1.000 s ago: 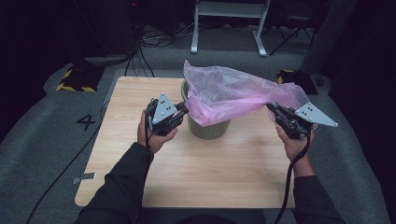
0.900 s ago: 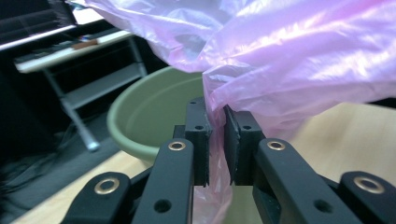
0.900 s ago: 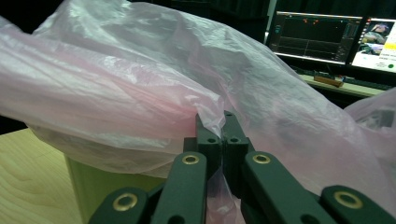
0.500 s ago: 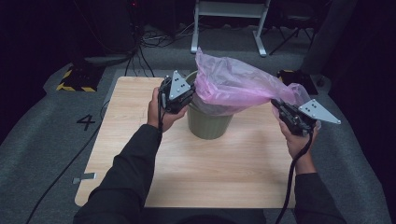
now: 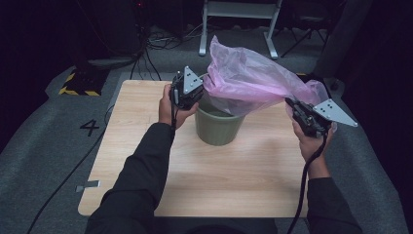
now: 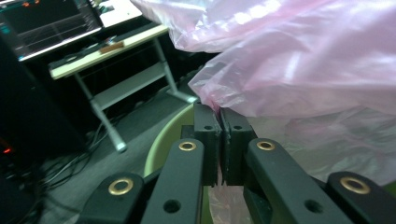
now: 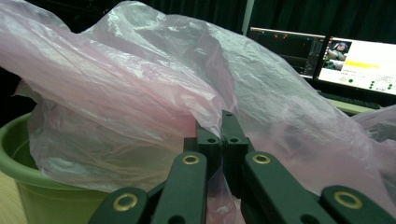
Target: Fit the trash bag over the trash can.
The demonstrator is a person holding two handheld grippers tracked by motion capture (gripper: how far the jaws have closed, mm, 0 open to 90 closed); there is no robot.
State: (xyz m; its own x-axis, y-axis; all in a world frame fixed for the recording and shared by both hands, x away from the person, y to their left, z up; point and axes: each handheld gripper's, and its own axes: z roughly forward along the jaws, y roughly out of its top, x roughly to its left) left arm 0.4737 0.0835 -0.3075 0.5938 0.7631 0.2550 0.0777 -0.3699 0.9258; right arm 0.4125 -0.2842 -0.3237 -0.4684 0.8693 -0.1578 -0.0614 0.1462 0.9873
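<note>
Grey carpeted floor [image 5: 44, 161] all round, a "4" marked on it left of the counter, cables trailing at the back. White-legged desk [image 6: 100, 56] with lit monitors [image 7: 327, 53] stands behind, well apart from the work; nothing blocks either hand.

Counter [image 5: 243, 180]: pale wood-grain board, flat, rounded corners, bare apart from the bin.

Pink bag [image 5: 253, 83]: thin translucent plastic film, crinkled, glossy highlights, billowed wide. It hangs over the bin mouth and is stretched from the left of the bin out to the right, past the counter's edge.

Bin [image 5: 219, 127]: olive-green plastic pail, round, tapering down, smooth rolled rim, upright at counter centre. Bag bottom drapes into it.

Left hand-held gripper [image 6: 219, 109]: just above the bin's left rim, black jaws pressed together, pinching a bag edge. Jaws have just closed a bit further, film between them.

Right hand-held gripper [image 7: 221, 122]: off to the bin's right, jaws clamped on the opposite bag edge, grey three-cornered plate on top.
</note>
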